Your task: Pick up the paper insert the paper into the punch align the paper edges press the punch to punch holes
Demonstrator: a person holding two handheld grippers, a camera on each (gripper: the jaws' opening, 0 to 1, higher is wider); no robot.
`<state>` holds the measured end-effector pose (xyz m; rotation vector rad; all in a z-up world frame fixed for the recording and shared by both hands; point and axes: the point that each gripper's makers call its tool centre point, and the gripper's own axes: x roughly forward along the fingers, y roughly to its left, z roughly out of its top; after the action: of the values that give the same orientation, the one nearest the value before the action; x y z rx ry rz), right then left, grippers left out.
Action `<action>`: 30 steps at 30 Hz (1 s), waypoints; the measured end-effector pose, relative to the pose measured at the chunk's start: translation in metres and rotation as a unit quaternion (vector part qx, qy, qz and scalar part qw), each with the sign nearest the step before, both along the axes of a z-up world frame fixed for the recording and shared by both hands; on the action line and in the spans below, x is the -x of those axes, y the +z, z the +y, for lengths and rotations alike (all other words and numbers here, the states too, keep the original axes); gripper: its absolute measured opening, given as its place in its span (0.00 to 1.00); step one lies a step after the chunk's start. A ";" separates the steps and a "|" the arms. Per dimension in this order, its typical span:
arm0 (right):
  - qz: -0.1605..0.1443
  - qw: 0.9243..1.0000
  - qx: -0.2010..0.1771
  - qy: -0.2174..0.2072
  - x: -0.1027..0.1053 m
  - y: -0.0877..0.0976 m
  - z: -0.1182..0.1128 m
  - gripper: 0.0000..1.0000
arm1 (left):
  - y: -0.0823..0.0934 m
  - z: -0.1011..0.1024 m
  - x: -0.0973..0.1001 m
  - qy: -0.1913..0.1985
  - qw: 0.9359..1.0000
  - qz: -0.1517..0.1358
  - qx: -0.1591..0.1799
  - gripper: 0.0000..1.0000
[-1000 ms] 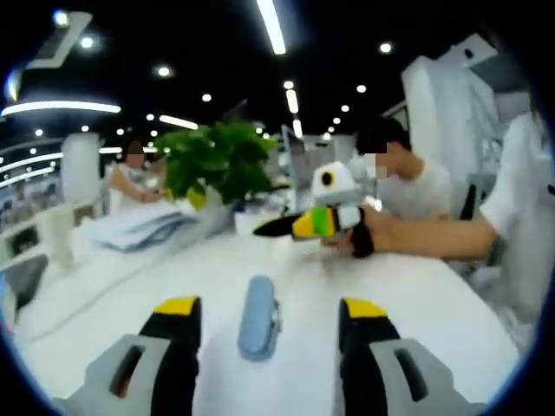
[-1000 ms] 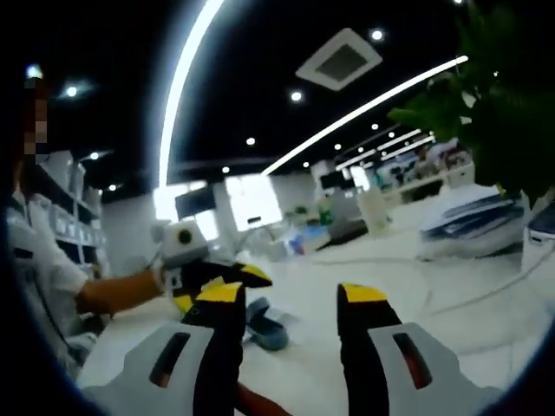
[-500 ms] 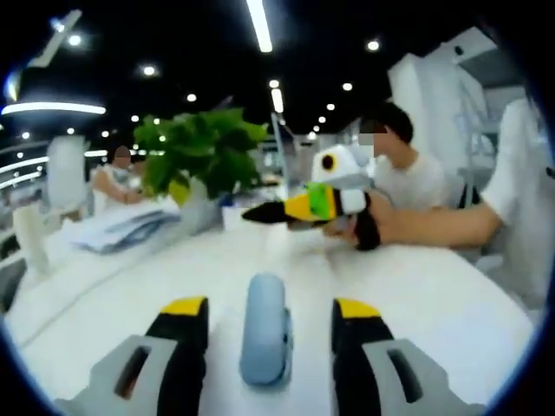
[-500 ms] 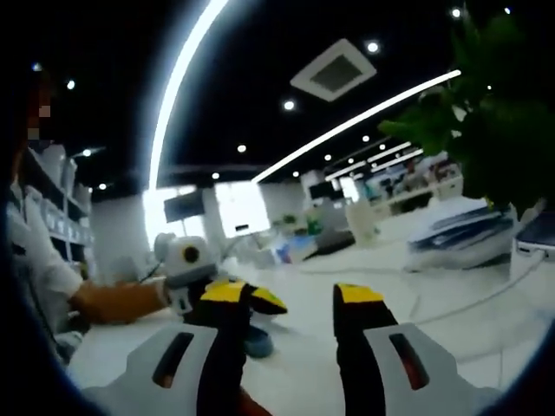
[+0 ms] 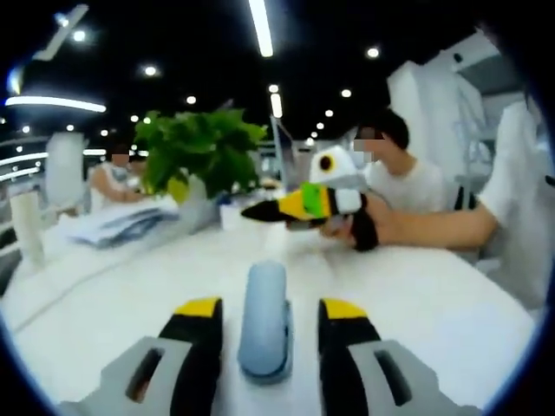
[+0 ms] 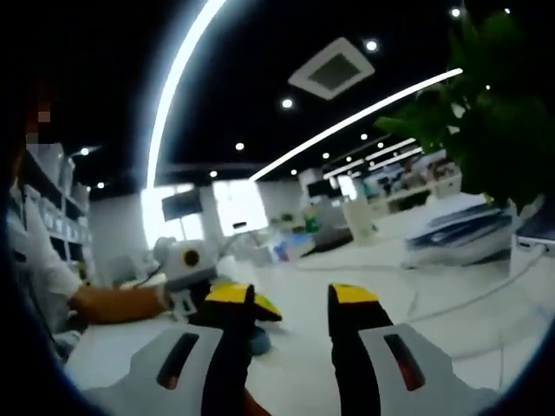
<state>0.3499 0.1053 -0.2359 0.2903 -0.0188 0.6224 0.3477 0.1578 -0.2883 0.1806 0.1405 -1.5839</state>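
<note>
A: Where's the punch?
B: Flat on the white table [image 5: 451, 303], blue-grey, long way pointing away. In the left gripper view it lies between the two yellow-tipped jaws of the left gripper [image 5: 264, 312]. Jaws apart, one each side of the punch [image 5: 264, 321]. Touching it or not, can't tell.
A: And the right one?
B: Right gripper [image 6: 292, 299] has jaws apart too, nothing between them, held above the table. In the left gripper view it's further back on the right, [image 5: 290, 206], held by a hand [image 5: 360, 227] in a black strap, pointing left over the table.
A: See the punch from the right gripper view?
B: Just a bit of blue [image 6: 258, 340] low down behind the left-hand jaw. The left gripper also shows there at left, [image 6: 260, 305], w/ a forearm [image 6: 117, 303] behind it.
A: Paper?
B: Only a stack of sheets [image 5: 121, 225] well back on the left of the table, near a green plant [image 5: 204, 156]. Blurry. Same stack [image 6: 464, 230] and plant [image 6: 486, 121] at right in the right gripper view.
A: Anyone else around?
B: One person in a white shirt [image 5: 408, 186] seated behind the table, another [image 5: 113, 178] far left.
</note>
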 end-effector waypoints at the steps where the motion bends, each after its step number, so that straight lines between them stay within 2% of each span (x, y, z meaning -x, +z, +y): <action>1: -0.001 1.000 0.001 0.001 0.000 0.000 0.001 0.35 | 0.001 0.000 -0.001 0.002 1.000 0.001 0.002 0.40; 4: -0.001 1.000 0.003 0.001 0.000 -0.001 0.001 0.34 | -0.003 0.000 -0.001 0.003 1.000 -0.004 -0.007 0.35; 8: 0.001 1.000 0.002 0.001 0.000 -0.001 0.001 0.34 | -0.005 0.000 -0.001 0.002 1.000 -0.014 -0.011 0.35; 25: 0.004 1.000 0.010 0.009 0.003 -0.004 0.007 0.30 | -0.005 0.000 -0.004 0.003 1.000 -0.010 -0.009 0.25; 27: 0.001 1.000 0.013 0.010 0.004 -0.003 0.008 0.24 | -0.005 0.000 -0.004 0.004 1.000 -0.009 -0.009 0.25; 28: -0.010 1.000 0.021 0.017 0.007 0.000 0.011 0.18 | -0.005 0.000 -0.005 0.004 1.000 -0.009 -0.009 0.25; 30: -0.014 1.000 0.021 0.017 0.008 0.002 0.012 0.09 | -0.005 0.000 -0.005 0.004 1.000 -0.009 -0.009 0.25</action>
<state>0.3420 0.1176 -0.2338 0.2410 -0.0273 0.6598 0.3523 0.1579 -0.2932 0.2079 0.1408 -1.5729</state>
